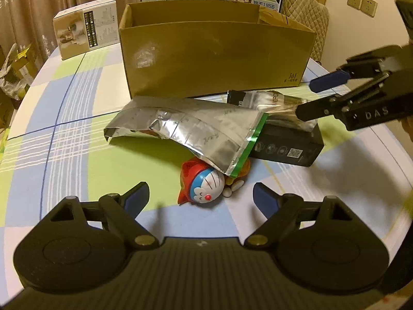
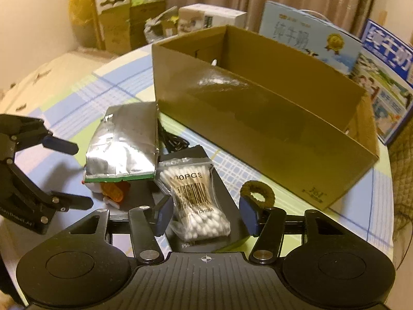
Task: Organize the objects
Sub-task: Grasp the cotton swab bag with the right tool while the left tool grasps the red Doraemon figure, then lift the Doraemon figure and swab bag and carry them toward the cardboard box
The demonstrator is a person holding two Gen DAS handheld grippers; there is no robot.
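Nothing looks packed yet: the toy [image 1: 204, 186], silver bag [image 1: 185, 126] and cotton swabs [image 2: 197, 196] lie on the table [image 1: 64, 134] by the box [image 1: 214, 54]. Left tool [image 1: 201, 196] and right tool [image 2: 205, 214] are wide, holding nothing.

silver foil pouch [image 1: 185, 126] over toy [image 1: 204, 184], cotton swabs [image 2: 197, 201] on black box [image 1: 291, 146]

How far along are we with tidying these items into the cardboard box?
Barely started: the visible part of the cardboard box looks empty. In hand: nothing; the right gripper is open around the cotton swab pack, the left gripper open near the Doraemon toy. Left: swabs, foil bag, toy, black box, brown ring.
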